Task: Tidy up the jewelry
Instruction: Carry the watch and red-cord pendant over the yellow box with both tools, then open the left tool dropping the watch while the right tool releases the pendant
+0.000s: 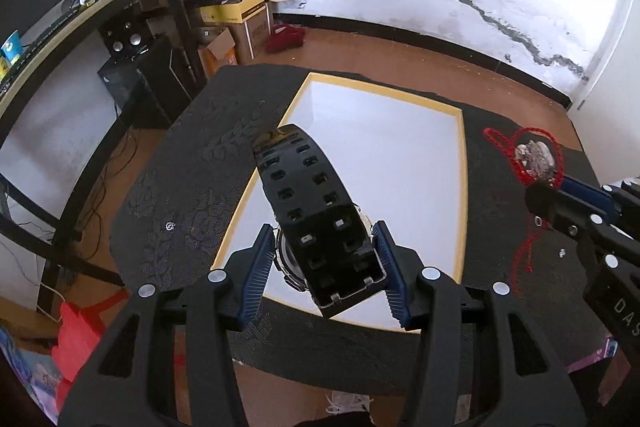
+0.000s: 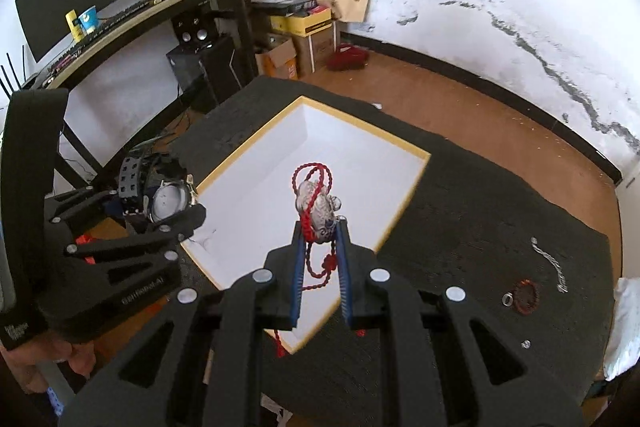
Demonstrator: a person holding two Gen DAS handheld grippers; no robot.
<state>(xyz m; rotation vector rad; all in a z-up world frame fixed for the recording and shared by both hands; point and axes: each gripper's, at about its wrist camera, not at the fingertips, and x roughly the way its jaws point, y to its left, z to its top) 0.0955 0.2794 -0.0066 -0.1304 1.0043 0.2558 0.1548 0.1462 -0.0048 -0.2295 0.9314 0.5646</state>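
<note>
My left gripper (image 1: 325, 241) is shut on a black watch (image 1: 316, 211) with a holed strap, held above the near edge of the white box (image 1: 380, 155) with a yellow rim. In the right wrist view the left gripper (image 2: 160, 211) and the watch (image 2: 160, 191) hang by the box's left side. My right gripper (image 2: 320, 227) is shut on a silver pendant (image 2: 318, 207) on a red cord, held over the box (image 2: 360, 155). In the left wrist view the pendant (image 1: 534, 157) and the right gripper (image 1: 548, 193) sit right of the box.
A black patterned cloth (image 2: 480, 219) covers the table. On it at the right lie a red bead bracelet (image 2: 526, 297), a silver ring (image 2: 507, 299), a silver chain (image 2: 550, 263) and a small stud (image 2: 526, 344). A small earring (image 1: 171, 225) lies left of the box. A cluttered desk (image 2: 120, 23) stands behind.
</note>
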